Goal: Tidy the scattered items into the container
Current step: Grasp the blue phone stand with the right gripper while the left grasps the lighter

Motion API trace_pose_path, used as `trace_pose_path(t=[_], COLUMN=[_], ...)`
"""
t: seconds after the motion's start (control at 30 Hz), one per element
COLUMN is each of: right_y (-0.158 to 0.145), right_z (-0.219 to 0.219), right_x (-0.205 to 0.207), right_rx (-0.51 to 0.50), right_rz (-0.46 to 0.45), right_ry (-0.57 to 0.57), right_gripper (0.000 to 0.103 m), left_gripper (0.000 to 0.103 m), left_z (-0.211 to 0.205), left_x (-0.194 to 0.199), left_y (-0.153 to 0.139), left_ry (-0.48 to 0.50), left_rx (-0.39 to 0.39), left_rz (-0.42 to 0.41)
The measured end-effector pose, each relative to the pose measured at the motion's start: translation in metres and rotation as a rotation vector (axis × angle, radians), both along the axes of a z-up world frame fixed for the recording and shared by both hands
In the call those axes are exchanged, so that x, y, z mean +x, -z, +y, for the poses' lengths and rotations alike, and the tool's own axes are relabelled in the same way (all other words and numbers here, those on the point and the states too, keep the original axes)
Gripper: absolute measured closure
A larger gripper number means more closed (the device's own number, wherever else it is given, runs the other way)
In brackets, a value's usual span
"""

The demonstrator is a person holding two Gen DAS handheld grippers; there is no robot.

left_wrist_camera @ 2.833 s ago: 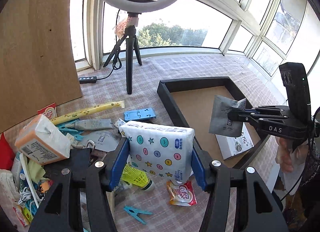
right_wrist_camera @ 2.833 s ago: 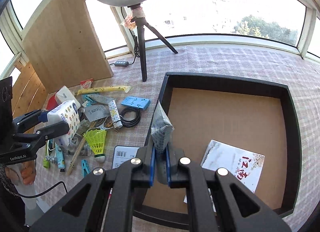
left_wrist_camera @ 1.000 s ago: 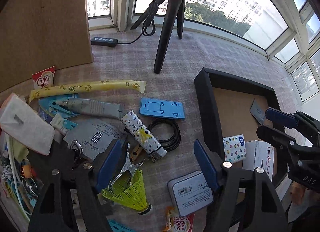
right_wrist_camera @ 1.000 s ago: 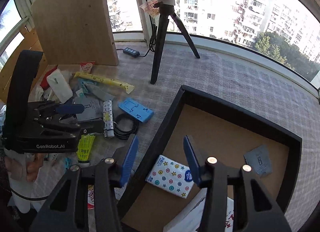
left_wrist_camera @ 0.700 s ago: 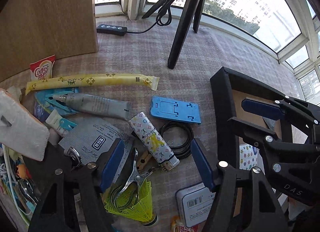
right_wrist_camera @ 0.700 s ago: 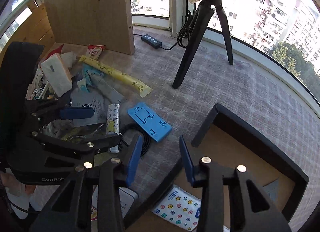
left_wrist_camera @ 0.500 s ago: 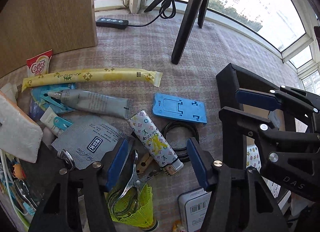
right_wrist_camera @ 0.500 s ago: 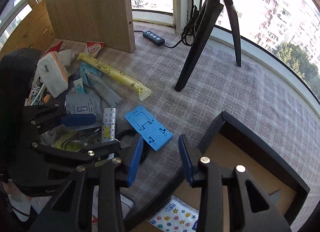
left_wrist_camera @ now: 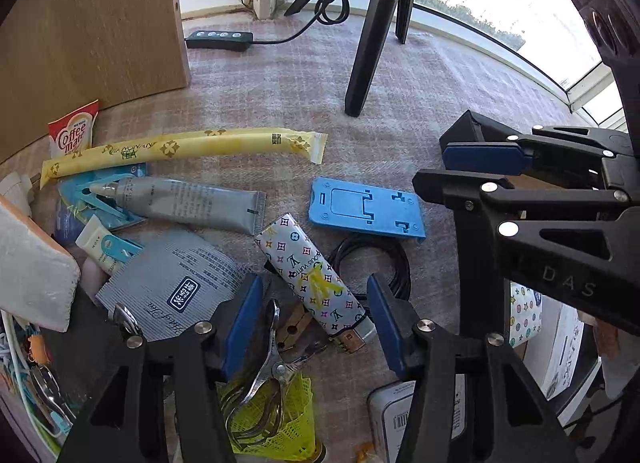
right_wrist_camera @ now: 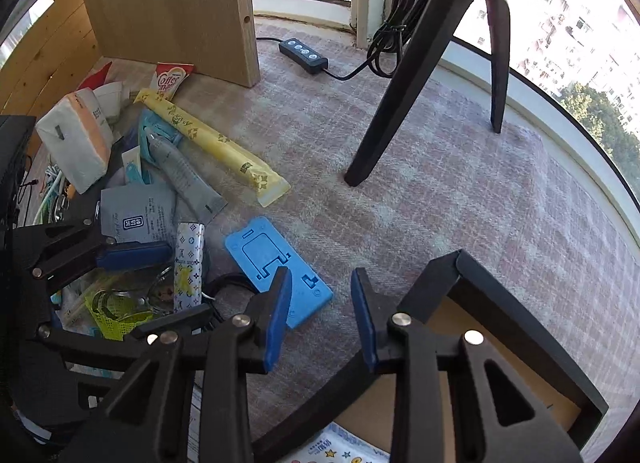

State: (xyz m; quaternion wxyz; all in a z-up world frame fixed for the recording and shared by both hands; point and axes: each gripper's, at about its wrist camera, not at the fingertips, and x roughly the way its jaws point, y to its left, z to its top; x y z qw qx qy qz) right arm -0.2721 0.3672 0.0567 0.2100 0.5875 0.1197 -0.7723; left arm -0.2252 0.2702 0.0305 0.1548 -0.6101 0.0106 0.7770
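Grippers both empty, jaws apart. We see the left gripper [left_wrist_camera: 316,315] straddling the patterned lighter [left_wrist_camera: 314,281] on the cloth; the right gripper [right_wrist_camera: 320,303] hovers just beside the blue phone stand [right_wrist_camera: 276,271], near the black tray [right_wrist_camera: 516,315] corner.

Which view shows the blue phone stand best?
Left wrist view: the blue phone stand lies flat and unobstructed, cutouts clear. In the right wrist view, the right gripper partly covers its near end.
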Motion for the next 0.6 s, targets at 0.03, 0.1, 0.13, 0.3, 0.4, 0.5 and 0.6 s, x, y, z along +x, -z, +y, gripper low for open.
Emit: trace_pose_path(t=[0.03, 0.1, 0.13, 0.3, 0.4, 0.5, 0.6], right_y=[0.005, 0.014, 0.018, 0.022, 0.021, 0.020, 0.021], right_z=[-0.003, -0.008, -0.010, -0.013, -0.017, -0.021, -0.023], right_x=[-0.002, -0.007, -0.009, -0.019, -0.019, -0.019, -0.022], right_rx=[0.002, 0.002, 0.007, -0.025, -0.050, -0.053, -0.052], right_rz=[-0.015, -0.050, -0.061, -0.091, -0.109, -0.111, -0.109], right_ry=[-0.012, -0.029, -0.039, -0.051, -0.081, -0.101, -0.096], right_gripper=[0.072, 0.072, 0.072, 0.072, 0.072, 0.071, 0.068], left_gripper=[0.055, 0.056, 0.057, 0.065, 0.068, 0.070, 0.070], left_z=[0.001, 0.002, 0.003, -0.003, -0.009, -0.013, -0.015], left_x=[0.000, 0.002, 0.002, 0.000, 0.001, 0.002, 0.004], left_y=[0.002, 0.004, 0.004, 0.006, 0.005, 0.004, 0.004], left_ry=[0.000, 0.004, 0.004, -0.006, -0.007, -0.010, -0.013], left_rx=[0.005, 0.005, 0.004, 0.021, 0.030, 0.033, 0.035], left_rz=[-0.007, -0.010, -0.007, -0.016, -0.019, -0.018, -0.017])
